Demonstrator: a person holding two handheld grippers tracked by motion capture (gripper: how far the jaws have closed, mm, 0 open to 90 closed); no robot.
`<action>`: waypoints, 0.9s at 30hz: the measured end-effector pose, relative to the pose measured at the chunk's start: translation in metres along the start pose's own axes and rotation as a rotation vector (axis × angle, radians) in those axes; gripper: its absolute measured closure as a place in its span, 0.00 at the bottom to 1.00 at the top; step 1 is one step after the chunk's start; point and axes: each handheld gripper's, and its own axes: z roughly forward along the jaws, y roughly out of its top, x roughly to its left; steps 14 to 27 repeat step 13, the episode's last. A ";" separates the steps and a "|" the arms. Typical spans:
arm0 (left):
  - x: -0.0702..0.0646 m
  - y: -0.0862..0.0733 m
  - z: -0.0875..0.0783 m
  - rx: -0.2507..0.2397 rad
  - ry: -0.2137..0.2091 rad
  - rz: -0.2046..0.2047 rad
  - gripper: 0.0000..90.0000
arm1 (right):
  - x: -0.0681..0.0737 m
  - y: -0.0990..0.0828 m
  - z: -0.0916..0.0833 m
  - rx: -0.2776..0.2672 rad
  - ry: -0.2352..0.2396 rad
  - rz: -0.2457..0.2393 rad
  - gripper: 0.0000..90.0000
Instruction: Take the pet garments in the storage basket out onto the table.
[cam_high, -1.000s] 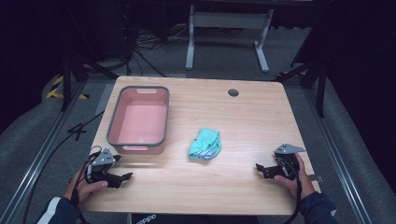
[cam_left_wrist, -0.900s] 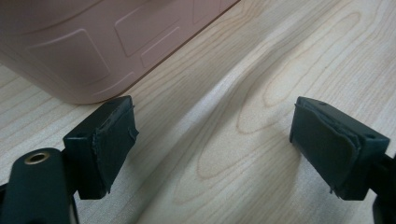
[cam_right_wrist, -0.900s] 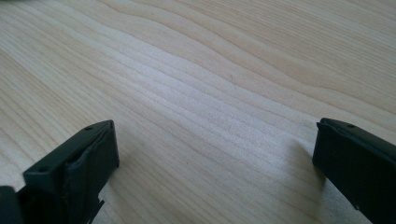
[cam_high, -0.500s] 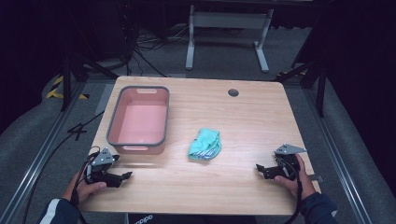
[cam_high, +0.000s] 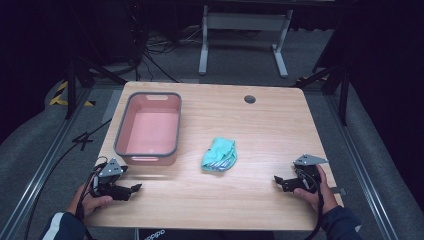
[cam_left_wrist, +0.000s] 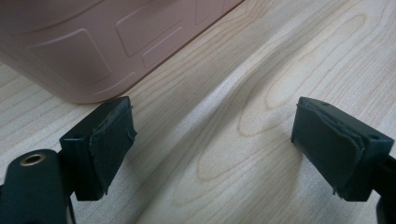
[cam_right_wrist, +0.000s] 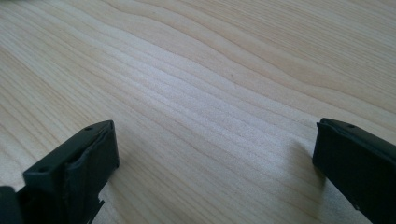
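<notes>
A pink bin (cam_high: 148, 128) with a grey rim stands on the left half of the wooden table (cam_high: 260, 125); its inside looks bare. A crumpled teal cloth (cam_high: 219, 155) lies near the table's middle. My left gripper (cam_high: 131, 190) rests at the front left, just in front of the bin, open with nothing between its jaws. In the left gripper view the bin's pink wall (cam_left_wrist: 93, 42) rises just beyond the left gripper (cam_left_wrist: 212, 149). My right gripper (cam_high: 278, 181) sits at the front right, open over bare wood, as the right gripper view shows around the right gripper (cam_right_wrist: 215, 168).
A round cable hole (cam_high: 249, 99) sits near the table's far edge. Beyond the table stand a white metal frame (cam_high: 242, 30), black stands and cables on grey carpet. Rails run along both sides of the table.
</notes>
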 end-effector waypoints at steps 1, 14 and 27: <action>0.000 0.000 0.000 0.000 0.000 0.000 0.15 | 0.000 0.000 0.000 0.000 0.000 0.000 0.01; 0.000 0.000 0.000 0.005 0.003 0.000 0.15 | 0.000 0.000 0.000 0.000 0.002 -0.001 0.01; 0.000 0.000 0.000 0.005 0.003 0.000 0.15 | 0.000 0.000 0.000 0.000 0.002 -0.001 0.01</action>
